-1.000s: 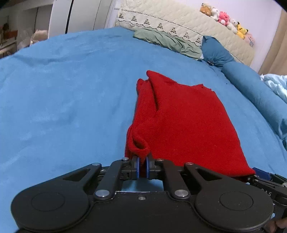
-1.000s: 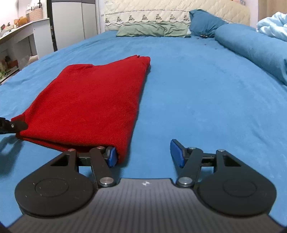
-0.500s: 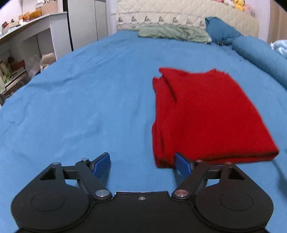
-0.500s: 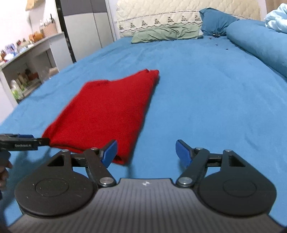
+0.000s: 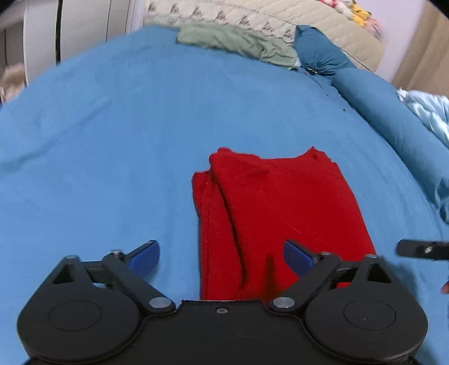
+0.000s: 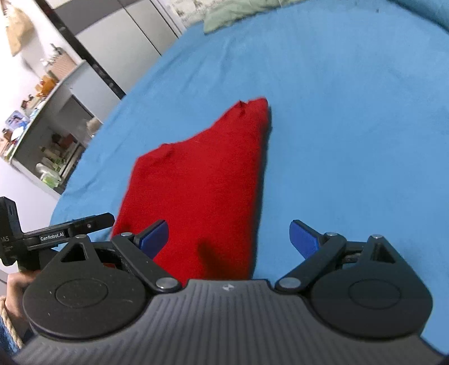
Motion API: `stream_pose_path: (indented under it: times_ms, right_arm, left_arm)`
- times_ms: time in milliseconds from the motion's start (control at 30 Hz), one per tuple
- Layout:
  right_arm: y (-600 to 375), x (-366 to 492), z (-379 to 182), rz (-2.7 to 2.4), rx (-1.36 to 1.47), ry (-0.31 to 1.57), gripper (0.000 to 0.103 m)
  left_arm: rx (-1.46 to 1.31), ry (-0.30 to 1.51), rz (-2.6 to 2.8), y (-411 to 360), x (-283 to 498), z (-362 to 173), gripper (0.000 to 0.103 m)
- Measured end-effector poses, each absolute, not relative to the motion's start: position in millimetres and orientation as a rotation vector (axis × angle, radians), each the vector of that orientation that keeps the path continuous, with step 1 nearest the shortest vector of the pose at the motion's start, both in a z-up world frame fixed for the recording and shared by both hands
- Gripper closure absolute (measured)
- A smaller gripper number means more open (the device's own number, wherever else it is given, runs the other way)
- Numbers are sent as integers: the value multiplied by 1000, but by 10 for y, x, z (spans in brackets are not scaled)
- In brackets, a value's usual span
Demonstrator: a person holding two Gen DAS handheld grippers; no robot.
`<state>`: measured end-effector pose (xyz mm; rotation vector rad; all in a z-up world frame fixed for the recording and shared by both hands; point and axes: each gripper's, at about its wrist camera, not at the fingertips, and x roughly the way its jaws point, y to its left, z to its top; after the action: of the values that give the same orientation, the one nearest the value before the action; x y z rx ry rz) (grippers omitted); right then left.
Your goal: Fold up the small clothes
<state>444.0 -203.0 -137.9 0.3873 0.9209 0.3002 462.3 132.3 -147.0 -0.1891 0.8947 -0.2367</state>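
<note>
A red knitted garment (image 5: 280, 207) lies folded into a rectangle on the blue bed sheet (image 5: 112, 140); it also shows in the right wrist view (image 6: 202, 179). My left gripper (image 5: 221, 257) is open and empty, raised over the garment's near left edge. My right gripper (image 6: 228, 237) is open and empty, raised over the garment's near right edge. A finger of the right gripper shows at the right of the left wrist view (image 5: 423, 250), and the left gripper shows at the left of the right wrist view (image 6: 70, 228).
A green pillow (image 5: 238, 42) and a blue bolster (image 5: 378, 104) lie at the head of the bed by the quilted headboard (image 5: 280, 16). A light blue blanket (image 5: 429, 109) lies at the far right. A white cabinet and shelves (image 6: 53, 112) stand left of the bed.
The left gripper has let go of the garment's corner and opened. Both grippers have risen and tilted down over the garment, which now lies flat on the bed.
</note>
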Motion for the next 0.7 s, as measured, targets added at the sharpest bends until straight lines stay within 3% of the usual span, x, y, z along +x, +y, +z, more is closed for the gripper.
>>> stream_pose_path:
  times_ms: [100,233,267,300,367,700]
  right_arm:
    - [-1988,4603,-1585,287,406,947,0]
    - [-1835,4700,-1771,315,361,953,17]
    - [-1811,4713,-1796,325,372,949,33]
    - [-1781,4734,-1803,342,386,949,52]
    - [-1698,4715,-1736,336,342,920,61]
    - [-1947,4016,-892,406,226,785,66]
  left_arm:
    - [-247,940,-277,1334,4729,-1642,12]
    - [-274,961,-286,1315,4789,-1695,24]
    - [-277,960,-295,1305,4794,-1685,43]
    - [-294,964,-325,1303,4794,-1675,56]
    - [-307,963,-334,1258,4788,-1623,72]
    - [-298,853,-459,814,4080,-874,78]
